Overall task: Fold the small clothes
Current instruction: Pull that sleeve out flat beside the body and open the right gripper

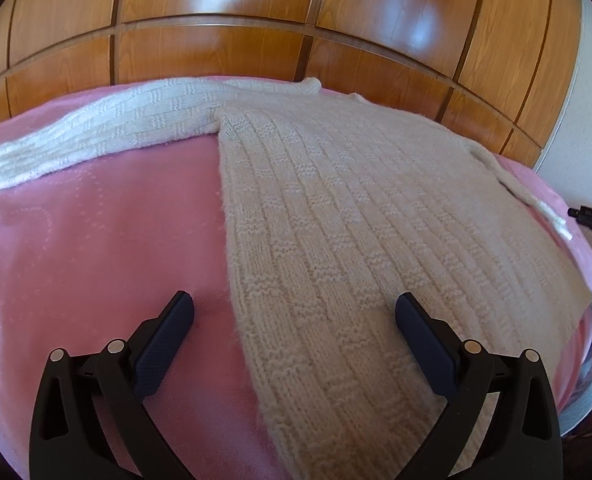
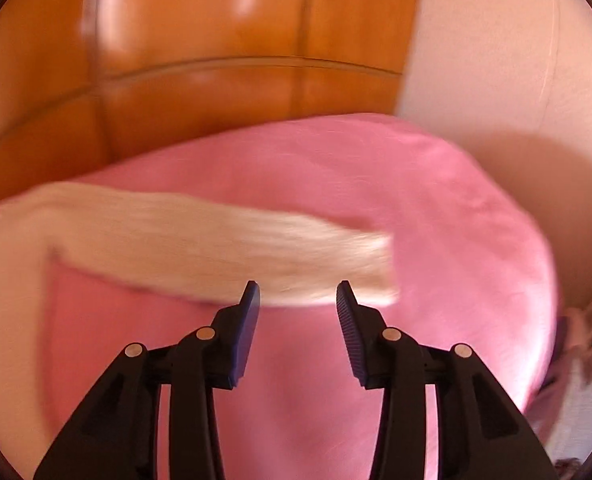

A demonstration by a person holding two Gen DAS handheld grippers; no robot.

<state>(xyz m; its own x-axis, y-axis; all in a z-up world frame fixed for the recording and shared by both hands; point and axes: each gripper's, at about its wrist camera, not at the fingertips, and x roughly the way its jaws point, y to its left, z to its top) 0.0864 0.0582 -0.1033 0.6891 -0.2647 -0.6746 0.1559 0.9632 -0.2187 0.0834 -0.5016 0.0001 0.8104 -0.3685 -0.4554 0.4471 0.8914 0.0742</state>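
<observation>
A pink bedspread (image 1: 96, 240) covers the bed, with glossy wooden wardrobe doors (image 1: 256, 0) behind it and a pale wall (image 2: 496, 60) off to the right. A cream knitted sweater (image 1: 336, 220) lies flat on the bedspread, body running from near to far, one sleeve (image 1: 96, 132) stretched out to the left along the far edge.

The left gripper (image 1: 295, 308) hovers over the near left edge of the sweater's body with its jaws wide apart, gripping nothing; one finger is above the bedspread, the other above the knit. In the blurred right wrist view, the right gripper (image 2: 298, 294) has its jaws partly open and empty, with the cuff end of the other sleeve (image 2: 256, 256) just beyond the fingertips, lying across the bedspread toward the right.

The garment looks spread out and not yet folded, so this seems to be the start of the first fold: bringing a sleeve in over the body. The next move probably calls for the right gripper to drop onto the cuff, close on the thick knit, and carry it left across the body, while the left gripper steadies or takes the side edge.
</observation>
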